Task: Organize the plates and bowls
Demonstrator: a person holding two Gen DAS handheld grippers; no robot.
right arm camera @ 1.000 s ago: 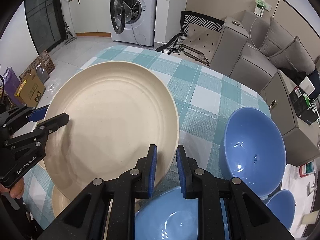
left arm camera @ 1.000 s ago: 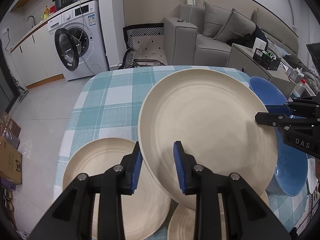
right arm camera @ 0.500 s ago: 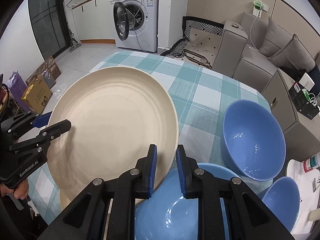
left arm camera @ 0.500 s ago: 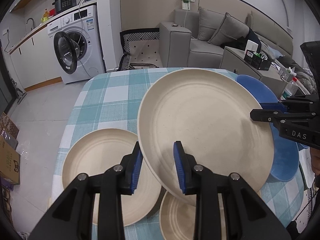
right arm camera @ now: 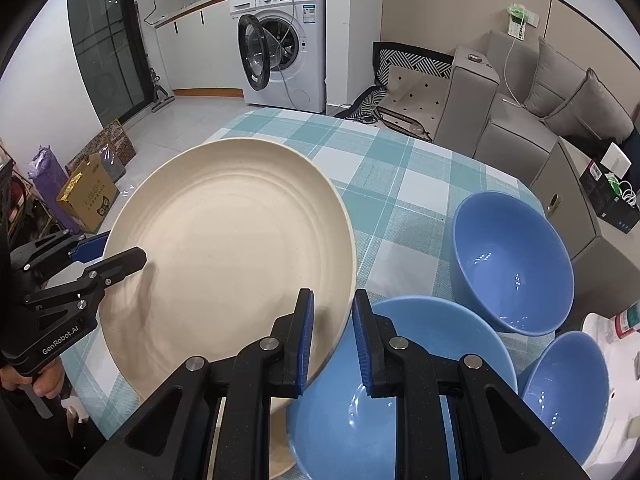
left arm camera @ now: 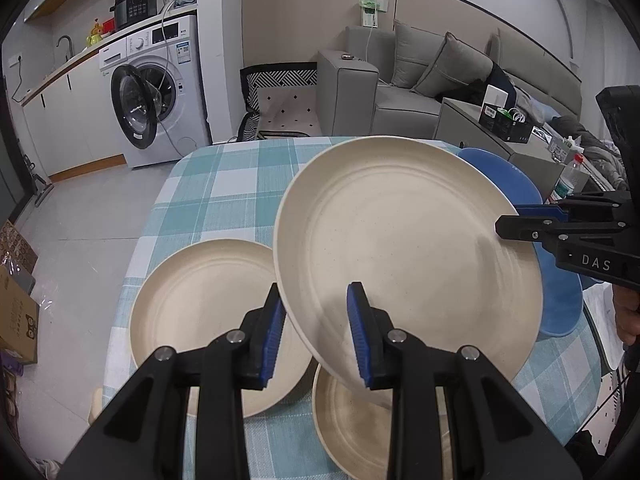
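Note:
A large cream plate (left arm camera: pixel 408 264) (right arm camera: pixel 228 264) hangs tilted above the checked table, held by both grippers at opposite rims. My left gripper (left arm camera: pixel 316 332) is shut on its near-left rim; it shows in the right wrist view as the left gripper (right arm camera: pixel 116 252). My right gripper (right arm camera: pixel 332 336) is shut on the opposite rim, and it appears in the left wrist view as the right gripper (left arm camera: pixel 516 220). Under the held plate lie a cream plate (left arm camera: pixel 200 320) and a smaller cream plate (left arm camera: pixel 352 420). Three blue bowls (right arm camera: pixel 512 260) (right arm camera: pixel 400 380) (right arm camera: pixel 568 392) stand on the right.
The table (left arm camera: pixel 224 184) with its teal checked cloth is bare at the far end. Beyond it are a washing machine (left arm camera: pixel 156 92) with its door open and a grey sofa (left arm camera: pixel 420 80). Cardboard boxes (right arm camera: pixel 88 196) sit on the floor to the left.
Both grippers have carried the large plate together across the table toward its near side. More of the two cream plates under it and of the blue bowls now shows.

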